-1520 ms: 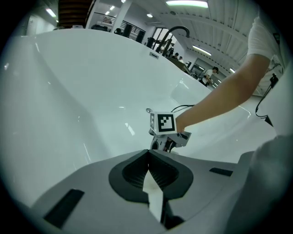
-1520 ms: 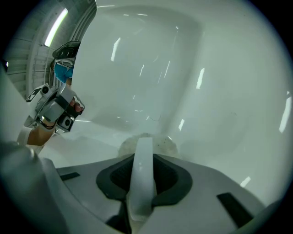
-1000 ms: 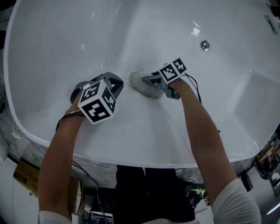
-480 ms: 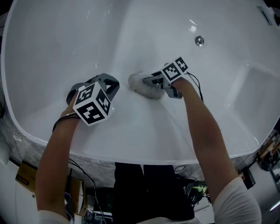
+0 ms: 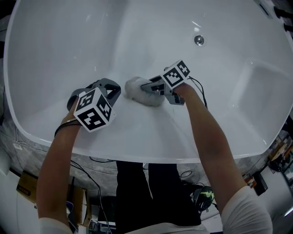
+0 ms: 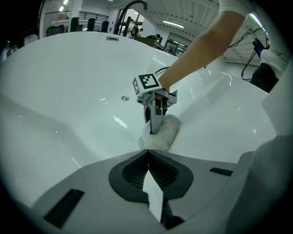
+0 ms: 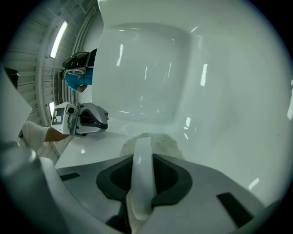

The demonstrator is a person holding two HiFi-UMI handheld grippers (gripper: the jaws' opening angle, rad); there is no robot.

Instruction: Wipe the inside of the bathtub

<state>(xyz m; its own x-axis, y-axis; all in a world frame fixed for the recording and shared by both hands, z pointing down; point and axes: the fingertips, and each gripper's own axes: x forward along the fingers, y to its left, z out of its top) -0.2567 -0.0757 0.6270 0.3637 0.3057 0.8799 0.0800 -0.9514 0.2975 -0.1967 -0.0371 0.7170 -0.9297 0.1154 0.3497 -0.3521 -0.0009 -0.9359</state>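
Note:
The white bathtub (image 5: 68, 41) fills the head view. A fluffy white cloth (image 5: 136, 93) lies pressed against the tub's inner slope, and my right gripper (image 5: 143, 87) is shut on it, with a strip of cloth (image 7: 143, 164) clamped between the jaws. From the left gripper view, the right gripper (image 6: 154, 129) points down into the cloth (image 6: 162, 136). My left gripper (image 5: 110, 87) hovers just left of the cloth, jaws together and holding nothing. It also shows in the right gripper view as the left gripper (image 7: 104, 120) at the left.
The drain (image 5: 198, 39) sits further up the tub floor, also seen as the drain (image 6: 125, 98). A recessed step (image 5: 256, 91) forms the tub's right end. A dark faucet (image 6: 130, 7) rises behind the far rim. Cables and boxes (image 5: 27, 185) lie on the floor outside the near rim.
The right gripper has slid the cloth slightly left and toward the near wall. The left gripper has shifted a little left alongside it. Both stay shut.

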